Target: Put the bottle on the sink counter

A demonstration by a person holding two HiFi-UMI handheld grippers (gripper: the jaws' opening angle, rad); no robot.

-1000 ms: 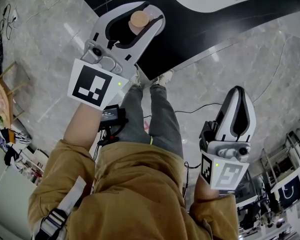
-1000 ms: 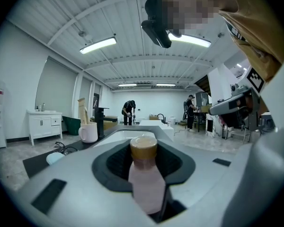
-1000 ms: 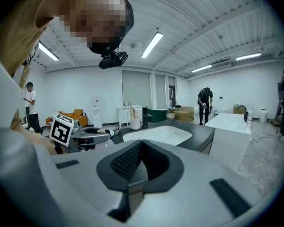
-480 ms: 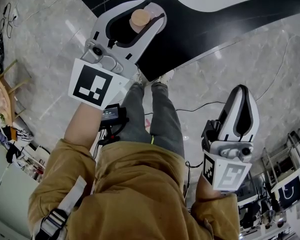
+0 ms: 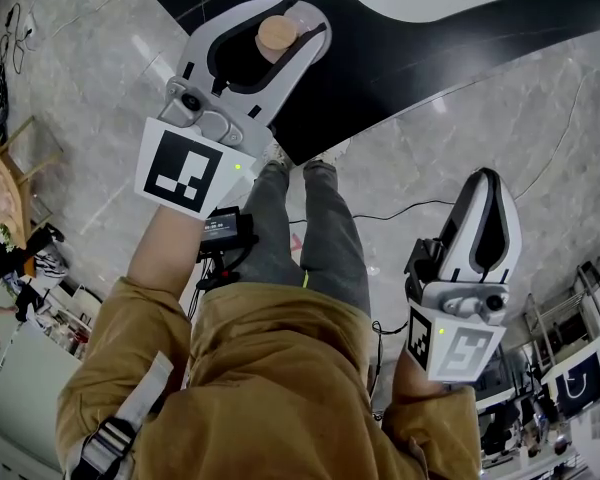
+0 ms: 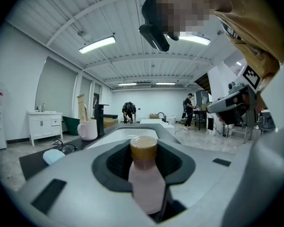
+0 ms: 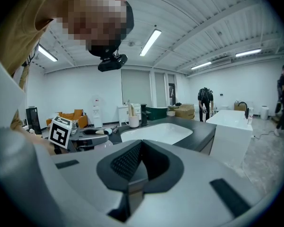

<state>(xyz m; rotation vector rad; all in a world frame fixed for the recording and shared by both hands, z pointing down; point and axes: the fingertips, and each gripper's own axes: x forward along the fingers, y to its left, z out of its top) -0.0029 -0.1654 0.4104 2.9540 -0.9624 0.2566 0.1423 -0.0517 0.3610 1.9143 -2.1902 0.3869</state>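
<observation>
Strip lights [image 6: 97, 44] line the white ribbed ceiling [image 6: 132, 13]; grey marble tiles cover the floor [image 5: 90, 78].

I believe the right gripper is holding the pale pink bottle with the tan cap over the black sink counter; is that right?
Not quite: the left gripper holds the pale pink bottle with the tan cap over the black sink counter, as the left gripper view shows.
</observation>
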